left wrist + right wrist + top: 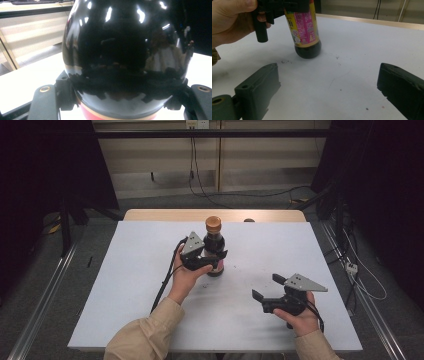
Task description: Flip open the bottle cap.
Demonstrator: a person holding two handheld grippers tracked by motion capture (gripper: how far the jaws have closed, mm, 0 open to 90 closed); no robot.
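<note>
A dark bottle point(214, 246) with an orange cap point(213, 223) is seen standing upright on the white table point(130, 285), toward the far middle of it. The bottle is taken as the landmark here. The left gripper point(216, 260) is clamped around the bottle's body, with one jaw on each side of the glass; in the left gripper view the glossy black belly of the bottle point(125, 50) is pressed between the two jaws, and a red and cream band of the label is glimpsed at its lower edge. The left hand point(186, 276) is placed just beside the bottle, on its near left side.

The right gripper point(264, 287) is held well apart from the bottle, to its near right, just above the table. Its jaws are spread wide, and nothing is held between them. In the right gripper view the bottle point(305, 30) is seen beyond the spread jaws, up and to the left, with its pink and yellow label point(303, 22) turned toward the camera. Its rounded base is set down on the white surface.
</note>
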